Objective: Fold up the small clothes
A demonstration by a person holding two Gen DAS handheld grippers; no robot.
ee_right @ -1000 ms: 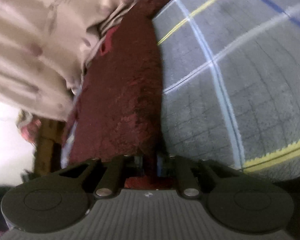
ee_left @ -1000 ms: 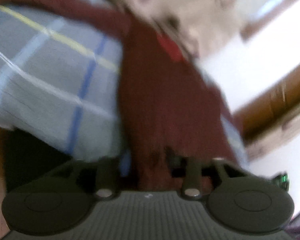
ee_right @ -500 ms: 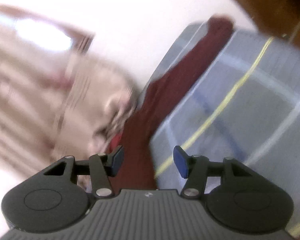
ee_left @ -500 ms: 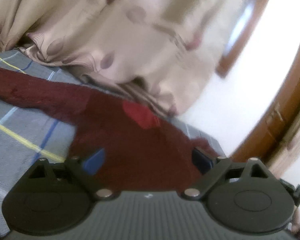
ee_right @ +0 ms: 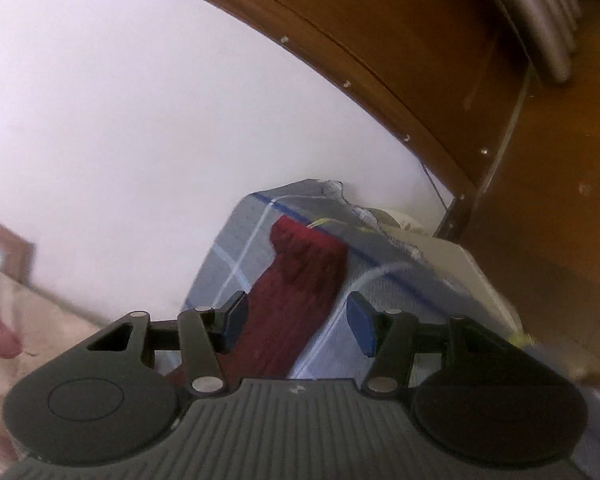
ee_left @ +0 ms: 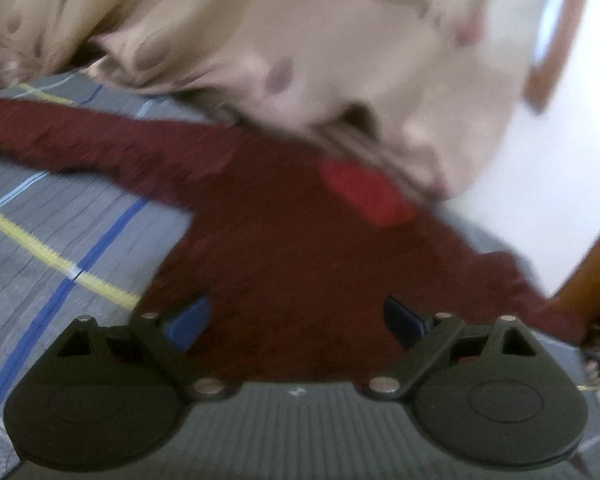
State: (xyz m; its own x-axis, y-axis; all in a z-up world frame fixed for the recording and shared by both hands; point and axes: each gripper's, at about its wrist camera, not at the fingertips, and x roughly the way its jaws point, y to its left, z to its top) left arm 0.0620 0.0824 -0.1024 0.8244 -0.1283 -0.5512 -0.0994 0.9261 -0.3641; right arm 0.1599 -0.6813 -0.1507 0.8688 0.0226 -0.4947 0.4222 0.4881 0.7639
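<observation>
Across the bed, from the left side to the right, a dark red sweater (ee_left: 284, 248) lies spread on the grey checked bedsheet (ee_left: 52, 232). One sleeve (ee_left: 80, 144) runs out to the left; the body sits in the middle with a brighter red label (ee_left: 364, 192) at the neck.

My left claw (ee_left: 296, 320) hovers low over the body of the sweater near its hem. Its jaws stand wide apart and hold nothing; the blue pads (ee_left: 188, 320) are clear of the knit.

My right claw (ee_right: 296, 320) points along the other sleeve (ee_right: 300, 280), which reaches toward the far corner of the bed. Its jaws stand partly apart, with the sleeve seen between them, and I judge the pads are not pressing on it.

Step in hand, as I judge it: the garment is laid flat and released, and no fold has been made. The next move calls for each claw to take a sleeve near its cuff and bring it across the body. A pinch of the knit alone, without the sheet beneath, is required.

Obstructions: a beige patterned curtain (ee_left: 300, 40) hangs onto the bed and touches the sweater at the collar. On the right, a wooden headboard (ee_right: 500, 100) and a white wall (ee_right: 140, 100) stand close behind the sleeve end, which limits the reach there.
</observation>
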